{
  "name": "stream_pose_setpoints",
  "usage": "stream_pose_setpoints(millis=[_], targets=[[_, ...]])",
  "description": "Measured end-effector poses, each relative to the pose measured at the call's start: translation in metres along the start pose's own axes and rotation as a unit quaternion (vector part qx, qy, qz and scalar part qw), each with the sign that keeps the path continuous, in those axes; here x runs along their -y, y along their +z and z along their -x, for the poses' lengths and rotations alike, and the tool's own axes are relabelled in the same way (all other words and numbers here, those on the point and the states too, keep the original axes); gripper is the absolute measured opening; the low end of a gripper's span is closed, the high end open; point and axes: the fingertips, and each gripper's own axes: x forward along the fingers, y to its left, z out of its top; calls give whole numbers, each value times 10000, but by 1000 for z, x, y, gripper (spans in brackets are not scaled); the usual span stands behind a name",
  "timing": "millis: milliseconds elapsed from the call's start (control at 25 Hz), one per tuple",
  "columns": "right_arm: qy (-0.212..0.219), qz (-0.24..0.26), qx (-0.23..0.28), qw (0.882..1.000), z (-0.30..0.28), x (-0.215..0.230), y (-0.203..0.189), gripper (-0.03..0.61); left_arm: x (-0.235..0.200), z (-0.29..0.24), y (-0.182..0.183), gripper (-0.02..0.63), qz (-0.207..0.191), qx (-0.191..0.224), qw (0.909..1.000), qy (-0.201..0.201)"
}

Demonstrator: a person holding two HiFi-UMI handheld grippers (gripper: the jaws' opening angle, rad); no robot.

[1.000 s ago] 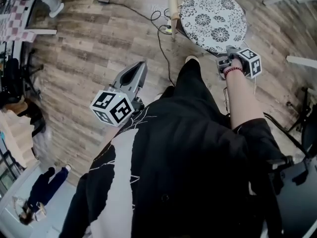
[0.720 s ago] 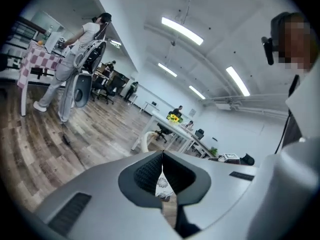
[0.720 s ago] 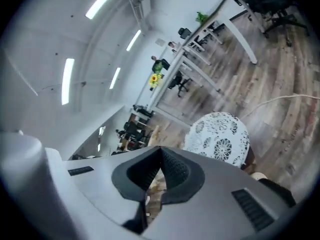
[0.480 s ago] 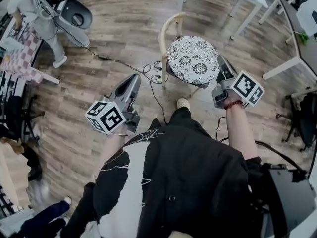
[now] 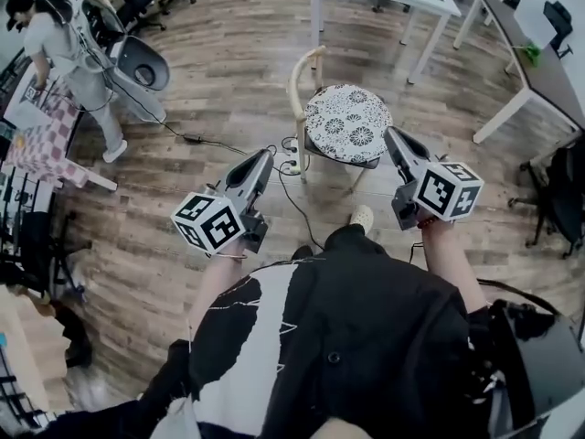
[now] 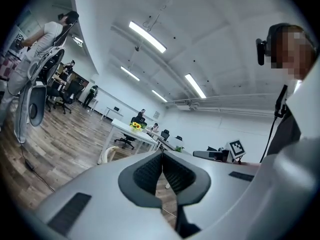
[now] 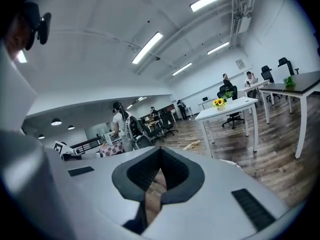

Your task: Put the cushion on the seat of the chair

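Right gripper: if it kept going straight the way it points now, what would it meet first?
Nothing close, it seems. The right gripper has its tongs shut and empty, aimed over the cushion on the chair. Beyond lies wooden floor, then distant office chairs; depth is unclear.

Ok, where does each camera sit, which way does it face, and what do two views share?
Head view: on the person's head, steeply down at the chair and cushion; shows torso, left gripper, right gripper.
Left gripper view: on that gripper, roughly level across the office; shows its shut, empty jaws.
Right gripper view: likewise on its gripper; same shut, empty jaws.
Both gripper views share the white table with flowers.
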Motion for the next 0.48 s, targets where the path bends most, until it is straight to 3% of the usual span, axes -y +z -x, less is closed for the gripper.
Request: stream_pose_setpoints(millis=[200,480], targets=[[-142,274,-78,9995,12,-25,19,15,20,19,26,15,51,-42,9999,-155],[-52,487,-74,9988,21,-1,8,15,26,18,-1,15,47,88,9999,99]])
